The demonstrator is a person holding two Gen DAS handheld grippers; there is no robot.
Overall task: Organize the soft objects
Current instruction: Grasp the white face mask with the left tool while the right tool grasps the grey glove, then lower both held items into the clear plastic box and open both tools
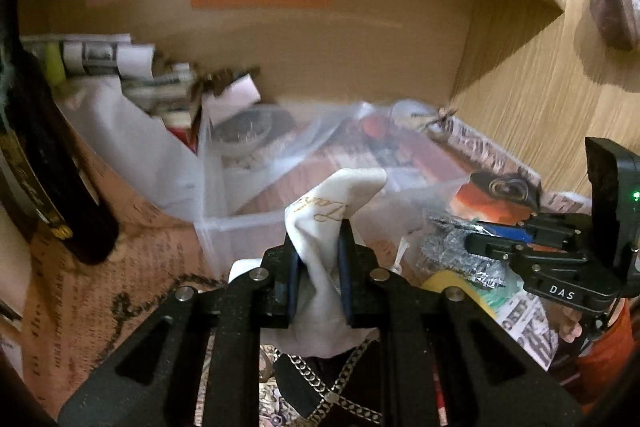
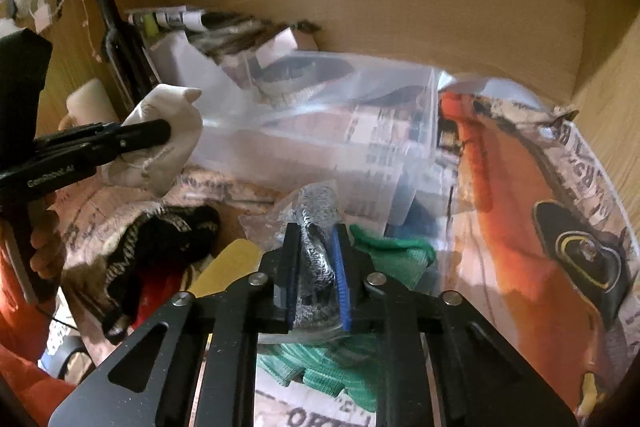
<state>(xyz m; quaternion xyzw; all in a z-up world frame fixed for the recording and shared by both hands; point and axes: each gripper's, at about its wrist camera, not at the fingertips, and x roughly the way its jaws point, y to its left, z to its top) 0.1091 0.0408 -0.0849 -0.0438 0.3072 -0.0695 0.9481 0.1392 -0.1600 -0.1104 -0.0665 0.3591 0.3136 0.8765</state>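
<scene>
Your left gripper (image 1: 320,259) is closed on a white cloth pouch (image 1: 332,211). The two blue-padded fingers press in on the pouch from either side, about halfway up it. The top of the pouch rises past the fingertips and leans to the right, showing gold script on its face. Its lower end hangs down behind the fingers, toward the camera. Just beyond the fingertips stands a clear plastic bin (image 1: 240,211), with the pouch raised in front of its near wall. Under the gripper, close to the camera, a silver chain (image 1: 352,355) lies on dark fabric.

Your right gripper (image 2: 316,267) is closed on a grey knitted item sealed in a clear plastic bag (image 2: 316,251). The fingers pinch it at the middle, and the bag's crinkled top sticks up past the fingertips. A green knitted cloth (image 2: 400,255) lies just to the right of these fingers and runs on beneath them. To the left of the fingers sits a black and white knitted piece (image 2: 160,239), with a yellow pad (image 2: 228,263) between it and the gripper. Far to the right lies an orange bag (image 2: 520,227) with a black heart-shaped emblem.

From the right wrist camera, the left gripper and its white pouch appear up and to the left, well apart from the bagged item.
</scene>
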